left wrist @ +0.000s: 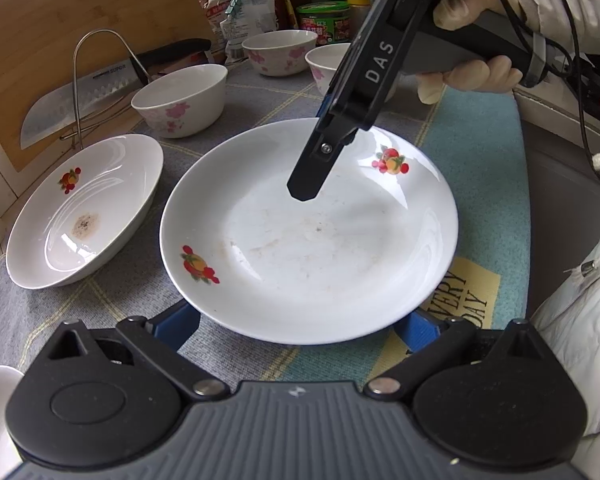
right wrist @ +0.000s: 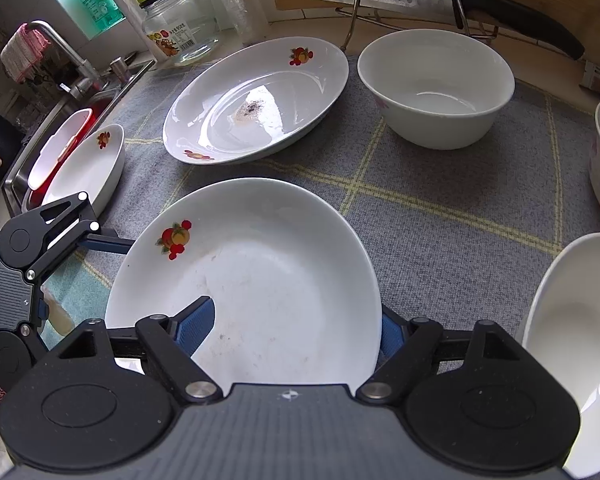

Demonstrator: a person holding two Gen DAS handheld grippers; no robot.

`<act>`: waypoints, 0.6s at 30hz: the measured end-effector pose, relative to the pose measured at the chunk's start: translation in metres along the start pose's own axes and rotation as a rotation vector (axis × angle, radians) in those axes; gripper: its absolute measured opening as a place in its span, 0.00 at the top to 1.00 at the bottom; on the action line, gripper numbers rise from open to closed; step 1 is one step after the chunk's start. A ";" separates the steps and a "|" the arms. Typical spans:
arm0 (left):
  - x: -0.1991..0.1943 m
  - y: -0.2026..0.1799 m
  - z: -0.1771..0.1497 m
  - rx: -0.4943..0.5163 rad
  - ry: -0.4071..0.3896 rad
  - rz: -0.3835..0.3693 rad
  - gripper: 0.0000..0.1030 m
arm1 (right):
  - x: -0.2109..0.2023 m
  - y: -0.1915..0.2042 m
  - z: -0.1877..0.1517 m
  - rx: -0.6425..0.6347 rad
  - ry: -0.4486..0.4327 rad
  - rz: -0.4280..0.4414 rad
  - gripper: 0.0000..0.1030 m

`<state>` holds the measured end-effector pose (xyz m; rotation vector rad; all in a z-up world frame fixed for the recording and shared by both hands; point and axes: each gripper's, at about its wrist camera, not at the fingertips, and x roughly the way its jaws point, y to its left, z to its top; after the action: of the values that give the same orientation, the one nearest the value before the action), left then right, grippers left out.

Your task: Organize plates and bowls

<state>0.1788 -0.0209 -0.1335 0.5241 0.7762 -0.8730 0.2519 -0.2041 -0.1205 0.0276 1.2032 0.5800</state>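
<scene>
Little of the sorting looks done: the crockery lies scattered across the grey checked cloth [right wrist: 440, 216] on the bench, and nothing is stacked yet.

In the right wrist view, the round plate [right wrist: 260, 276] with a fruit motif fills the lower centre of the frame. The right claw [right wrist: 296, 330] straddles its near rim, one blue pad over the plate's inside at lower left and the other outside the rim at lower right. The pads look close on the rim, but whether they press it I cannot tell. In the left wrist view this claw comes down from the upper right, held by a gloved hand [left wrist: 472, 68], with one black finger over the plate's far side.

The left claw [left wrist: 300, 326] sits at the bottom of the left wrist view with its blue pads spread wide, one at each side of the plate's near edge; the plate hides their tips, so I cannot say whether they touch it.

An oval dish [right wrist: 256, 100] with a dark stain lies above the plate, centre frame. A smaller oval dish [right wrist: 92, 168] rests at left by the sink. A white bowl [right wrist: 436, 92] stands at upper right, and two more bowls show at the right edge.

Judging by this, all the plates remain to be piled and the bowls nested; the round plate seems the first piece taken up.
</scene>
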 end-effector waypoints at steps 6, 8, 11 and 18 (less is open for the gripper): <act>0.001 0.002 0.000 0.013 0.014 0.002 0.02 | -0.002 0.002 -0.001 0.002 0.000 -0.006 0.17; 0.001 0.002 0.000 0.012 0.013 -0.001 0.02 | -0.002 0.002 -0.002 0.003 -0.001 -0.008 0.17; -0.001 0.004 0.001 0.003 0.014 -0.007 0.02 | -0.004 0.003 -0.002 0.004 -0.005 -0.011 0.17; -0.003 0.005 -0.002 0.013 0.010 -0.009 0.02 | -0.003 0.008 -0.003 -0.023 0.004 -0.025 0.17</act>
<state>0.1810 -0.0158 -0.1322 0.5368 0.7828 -0.8852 0.2457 -0.1991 -0.1165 -0.0081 1.1986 0.5726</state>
